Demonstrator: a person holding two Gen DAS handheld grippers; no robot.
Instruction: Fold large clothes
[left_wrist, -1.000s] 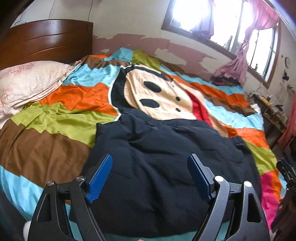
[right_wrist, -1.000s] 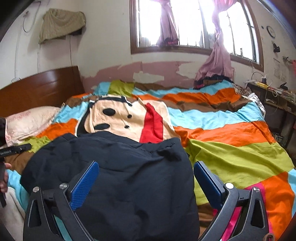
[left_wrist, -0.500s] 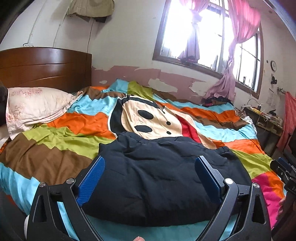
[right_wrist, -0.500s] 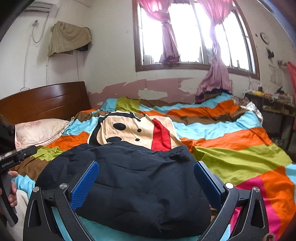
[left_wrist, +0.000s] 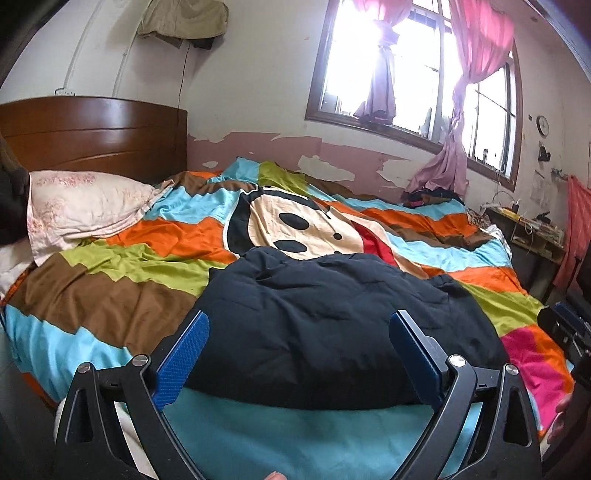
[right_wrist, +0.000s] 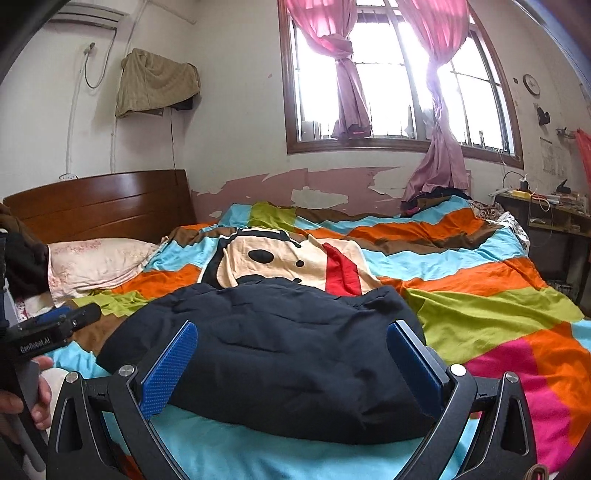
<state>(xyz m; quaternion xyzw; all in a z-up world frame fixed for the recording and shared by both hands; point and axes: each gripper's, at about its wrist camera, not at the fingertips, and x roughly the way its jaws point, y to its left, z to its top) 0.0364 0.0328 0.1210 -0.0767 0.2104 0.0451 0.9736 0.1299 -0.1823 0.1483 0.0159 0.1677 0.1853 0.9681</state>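
A dark padded jacket lies folded into a thick bundle near the front edge of a bed, on a striped bedspread printed with a cartoon face. The left gripper hovers in front of the bundle, its jaws spread wide and having just been opening; nothing sits between the blue pads, and the jacket lies beyond them on the bed. The right gripper is likewise held before the jacket with its jaws wide apart and empty. In the right wrist view, a hand at the left edge holds the other gripper's handle. A pale pillow rests against the wooden headboard, well apart from the jacket.
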